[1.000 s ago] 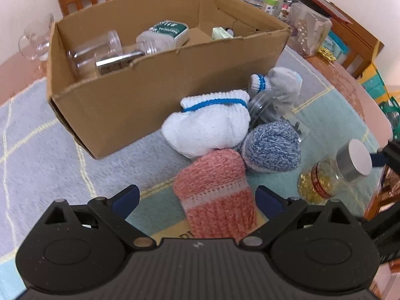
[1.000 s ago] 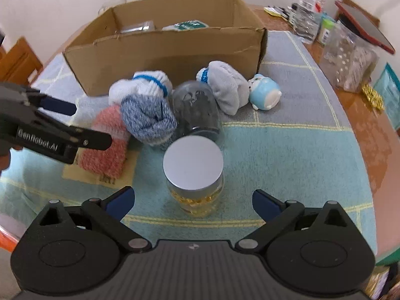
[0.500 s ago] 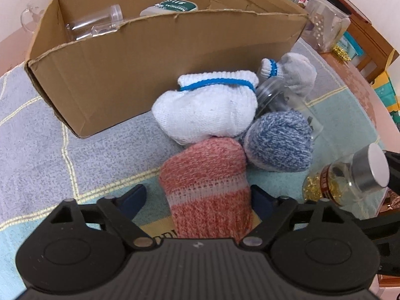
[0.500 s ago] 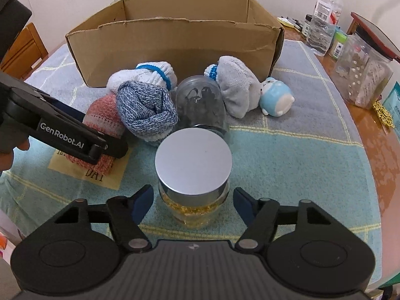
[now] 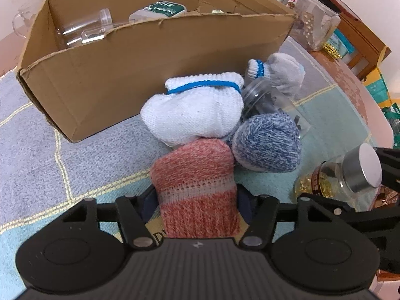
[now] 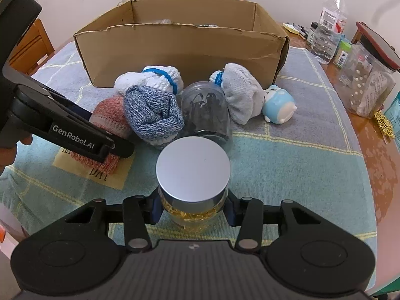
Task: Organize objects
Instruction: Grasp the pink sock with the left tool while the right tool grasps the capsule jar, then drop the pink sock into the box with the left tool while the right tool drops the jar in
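Left wrist view: the left tool (image 5: pixel 196 203) has just been closing and now its jaws pinch the red sock (image 5: pixel 197 187) at the striped cuff end. That sock lies on the checked cloth (image 5: pixel 37 155) over the desk, partly on a yellow card (image 5: pixel 156 232). Touching its far end sit the white sock (image 5: pixel 192 115) with a blue band and the blue sock (image 5: pixel 267 142); behind them lie a clear jar (image 5: pixel 272 102) on its side and a grey sock (image 5: pixel 282 72). The box (image 5: pixel 140 57) stands open just behind the pile, with clear containers (image 5: pixel 85 28) and a green-labelled bottle (image 5: pixel 160 11) inside. At the right edge, the gold jar (image 5: pixel 350 175) tilts between the black arms of the other tool.

Right wrist view: the right tool (image 6: pixel 192 207) has also just been closing, and its blue pads grip the gold jar (image 6: pixel 192 175) just under its silver lid, with golden contents showing below. Ahead lies the clear jar (image 6: pixel 205 110), flanked by the blue sock (image 6: pixel 152 115) and grey sock (image 6: pixel 240 95), with a small blue figurine (image 6: pixel 280 105) beside the grey one. The left tool (image 6: pixel 111 150) reaches in from the left, clamped on the red sock (image 6: pixel 110 122). The box (image 6: pixel 185 50) stands behind everything.
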A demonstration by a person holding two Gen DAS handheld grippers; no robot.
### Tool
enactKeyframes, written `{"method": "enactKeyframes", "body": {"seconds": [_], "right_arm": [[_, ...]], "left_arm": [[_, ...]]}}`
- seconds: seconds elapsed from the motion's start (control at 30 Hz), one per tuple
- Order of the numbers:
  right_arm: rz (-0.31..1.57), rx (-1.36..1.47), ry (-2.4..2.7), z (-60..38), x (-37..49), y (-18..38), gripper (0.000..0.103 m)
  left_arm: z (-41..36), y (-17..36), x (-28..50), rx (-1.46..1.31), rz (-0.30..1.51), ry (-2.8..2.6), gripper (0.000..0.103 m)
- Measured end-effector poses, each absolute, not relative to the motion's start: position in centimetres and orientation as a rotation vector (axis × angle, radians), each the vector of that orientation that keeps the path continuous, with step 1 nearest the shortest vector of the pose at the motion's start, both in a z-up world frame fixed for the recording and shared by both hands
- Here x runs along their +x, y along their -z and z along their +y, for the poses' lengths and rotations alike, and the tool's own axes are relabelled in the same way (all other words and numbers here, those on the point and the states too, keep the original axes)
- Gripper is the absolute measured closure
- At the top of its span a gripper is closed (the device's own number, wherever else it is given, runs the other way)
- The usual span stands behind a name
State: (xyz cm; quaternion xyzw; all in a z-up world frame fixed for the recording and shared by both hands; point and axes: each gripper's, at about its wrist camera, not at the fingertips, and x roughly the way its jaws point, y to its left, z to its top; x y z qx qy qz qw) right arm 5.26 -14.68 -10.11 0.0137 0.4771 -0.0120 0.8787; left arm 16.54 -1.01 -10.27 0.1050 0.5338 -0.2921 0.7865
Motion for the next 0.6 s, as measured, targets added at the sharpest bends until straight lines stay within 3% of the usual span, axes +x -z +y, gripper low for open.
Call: {"method": "enactKeyframes", "body": {"seconds": [0.6], "right_arm": [[0.966,-0.039,-0.076,-16.3,6.0,6.1,0.051]], "left_arm": [[0.8,5.0,16.6,0.314,1.136,0.653,0.043]]}}
